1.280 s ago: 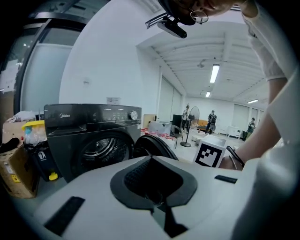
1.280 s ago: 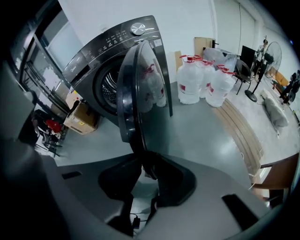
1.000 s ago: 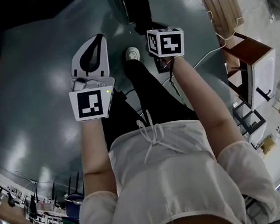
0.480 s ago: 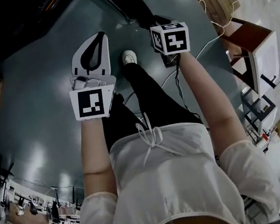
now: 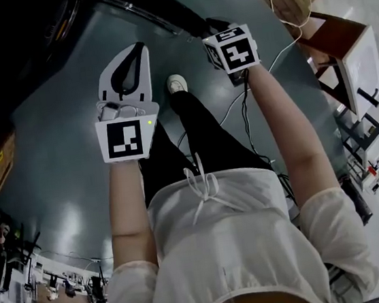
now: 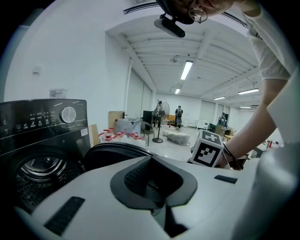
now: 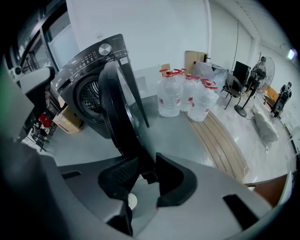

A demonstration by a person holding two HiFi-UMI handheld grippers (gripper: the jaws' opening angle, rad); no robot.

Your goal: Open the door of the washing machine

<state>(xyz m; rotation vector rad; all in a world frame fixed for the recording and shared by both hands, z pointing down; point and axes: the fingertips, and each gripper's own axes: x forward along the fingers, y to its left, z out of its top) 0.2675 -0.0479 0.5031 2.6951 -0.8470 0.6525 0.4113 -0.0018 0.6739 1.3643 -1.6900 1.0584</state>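
The dark grey washing machine (image 7: 89, 61) stands at the left, its round drum (image 7: 91, 98) exposed. Its black door (image 7: 119, 108) is swung out towards me. My right gripper (image 7: 146, 168) is shut on the door's edge, which runs between the pads. In the head view this gripper (image 5: 224, 30) sits under its marker cube (image 5: 233, 48) at the door's dark edge (image 5: 166, 20). My left gripper (image 5: 137, 49) hangs over the floor with its tips together and nothing held. In the left gripper view, the left gripper (image 6: 151, 180) faces the machine (image 6: 42, 140) and the door rim (image 6: 117, 150).
Several water jugs (image 7: 183, 96) stand behind the machine, with a cardboard box (image 7: 68, 121) beside it and wooden planks (image 7: 220, 136) on the floor. A cable (image 5: 238, 103) trails past my shoe (image 5: 177, 84). A cabinet (image 5: 349, 59) stands at the right. People stand far off (image 6: 159, 110).
The right gripper has shifted up and right in the head view along with the door edge. The machine's dark bulk now fills more of the top left. The left gripper stays shut.
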